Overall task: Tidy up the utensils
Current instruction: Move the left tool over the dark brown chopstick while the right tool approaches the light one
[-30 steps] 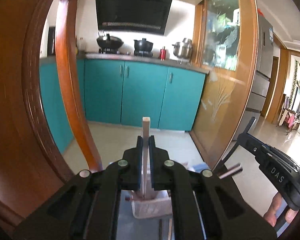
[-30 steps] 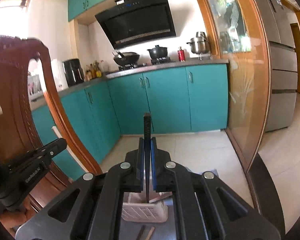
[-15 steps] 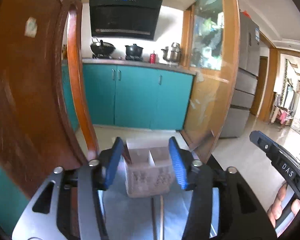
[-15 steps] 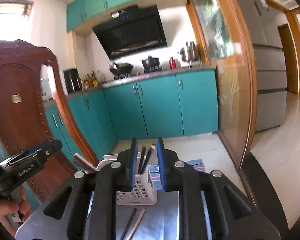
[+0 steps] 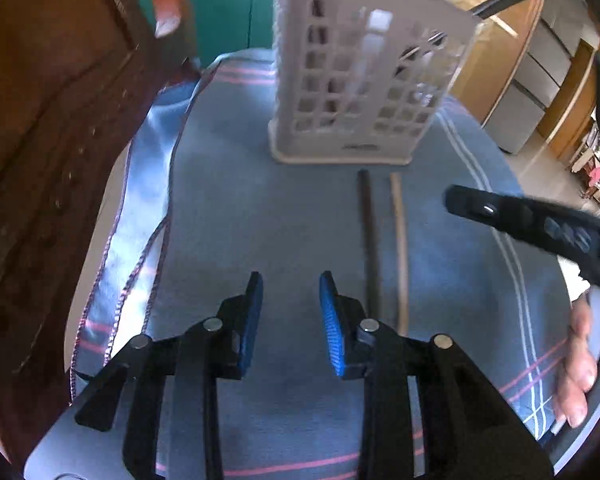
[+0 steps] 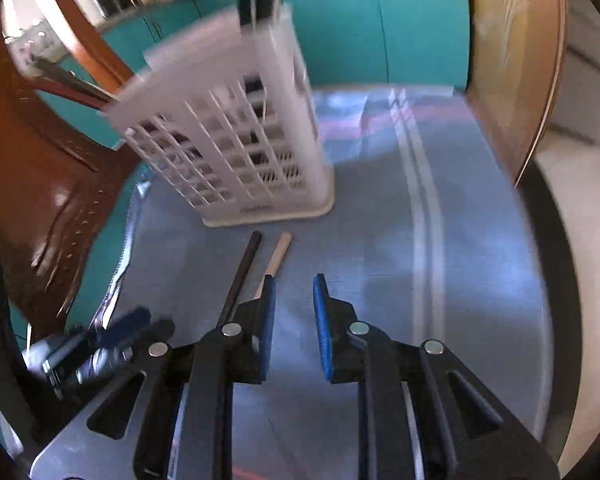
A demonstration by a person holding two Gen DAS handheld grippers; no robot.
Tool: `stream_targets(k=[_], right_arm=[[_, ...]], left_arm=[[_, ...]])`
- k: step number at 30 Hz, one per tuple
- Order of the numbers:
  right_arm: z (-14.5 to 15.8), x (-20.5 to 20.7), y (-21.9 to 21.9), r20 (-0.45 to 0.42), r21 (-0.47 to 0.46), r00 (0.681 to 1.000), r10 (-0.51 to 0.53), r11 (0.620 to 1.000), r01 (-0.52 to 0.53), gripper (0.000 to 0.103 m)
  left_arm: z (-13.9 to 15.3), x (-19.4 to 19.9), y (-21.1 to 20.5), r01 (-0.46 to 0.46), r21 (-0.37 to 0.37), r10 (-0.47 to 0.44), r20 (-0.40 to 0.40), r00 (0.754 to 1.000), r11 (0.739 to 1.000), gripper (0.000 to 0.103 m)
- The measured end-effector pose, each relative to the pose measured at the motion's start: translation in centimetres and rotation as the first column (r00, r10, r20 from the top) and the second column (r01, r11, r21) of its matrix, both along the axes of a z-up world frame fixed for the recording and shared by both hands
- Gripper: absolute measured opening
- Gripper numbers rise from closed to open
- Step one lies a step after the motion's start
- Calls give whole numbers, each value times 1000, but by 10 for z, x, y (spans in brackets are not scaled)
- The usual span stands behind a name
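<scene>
A white slotted utensil caddy (image 5: 364, 80) stands on the blue cloth and holds chopsticks; dark sticks stick out of its top in the right wrist view (image 6: 236, 136). A black chopstick (image 5: 370, 240) and a wooden chopstick (image 5: 400, 248) lie side by side on the cloth in front of it; they also show in the right wrist view as the black chopstick (image 6: 244, 268) and the wooden chopstick (image 6: 278, 254). My left gripper (image 5: 291, 284) is open and empty, left of the two sticks. My right gripper (image 6: 294, 286) is open and empty, just right of them.
A blue striped cloth (image 5: 260, 208) covers the table. A carved wooden chair back (image 5: 52, 120) stands close on the left. Teal cabinets (image 6: 380, 20) and a wood-framed glass door (image 6: 512, 60) lie beyond. The right gripper's body (image 5: 540, 224) crosses the left view.
Both grippers let go of the chopsticks they held over the caddy, opened, and dropped down and back toward the cloth. Both views now look down at the two sticks lying on the table.
</scene>
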State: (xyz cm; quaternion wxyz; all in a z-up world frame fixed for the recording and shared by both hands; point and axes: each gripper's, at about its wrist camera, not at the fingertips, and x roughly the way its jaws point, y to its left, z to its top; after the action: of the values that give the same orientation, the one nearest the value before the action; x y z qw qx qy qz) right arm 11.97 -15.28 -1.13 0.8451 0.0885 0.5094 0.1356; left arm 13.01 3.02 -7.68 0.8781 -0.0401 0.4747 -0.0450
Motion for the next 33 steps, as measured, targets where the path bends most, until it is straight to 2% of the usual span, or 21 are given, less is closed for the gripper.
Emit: stream_targets(k=[2, 8, 11, 14, 19, 22, 27, 30, 33], right_arm=[[-13, 10, 9, -44, -7, 999, 7, 1000, -7, 20], [-29, 26, 32, -70, -89, 997, 38, 995, -44, 21], [-29, 24, 38, -64, -130, 995, 73, 988, -81, 20], [-28, 19, 44, -65, -181, 992, 108, 976, -118, 13], [-23, 11, 45, -66, -297, 991, 120, 946, -134, 12], [-20, 8, 30, -60, -359, 993, 101, 926, -116, 11], [-20, 13, 9, -64, -297, 997, 51, 952, -68, 13], [-17, 4, -4, -54, -224, 998, 15, 974, -27, 18], [-19, 2, -8, -48, -207, 999, -8, 978, -2, 22]], left_arm=[[0, -1, 4, -4, -6, 4, 1, 1000, 1000, 30], [-3, -4, 12, 5, -22, -5, -11, 1000, 1000, 30], [-1, 1, 7, 18, -32, -18, -7, 1000, 999, 32], [-1, 1, 1, 39, -35, -39, 0, 999, 999, 34], [-2, 2, -2, 48, -31, -49, 0, 999, 998, 36], [-2, 2, -1, 48, -30, -48, -3, 999, 998, 36], [-1, 2, -4, 54, -42, -54, 3, 999, 998, 39], [-1, 3, -7, 63, -41, -63, 10, 998, 997, 39], [-2, 4, -8, 64, -36, -64, 8, 998, 997, 40]])
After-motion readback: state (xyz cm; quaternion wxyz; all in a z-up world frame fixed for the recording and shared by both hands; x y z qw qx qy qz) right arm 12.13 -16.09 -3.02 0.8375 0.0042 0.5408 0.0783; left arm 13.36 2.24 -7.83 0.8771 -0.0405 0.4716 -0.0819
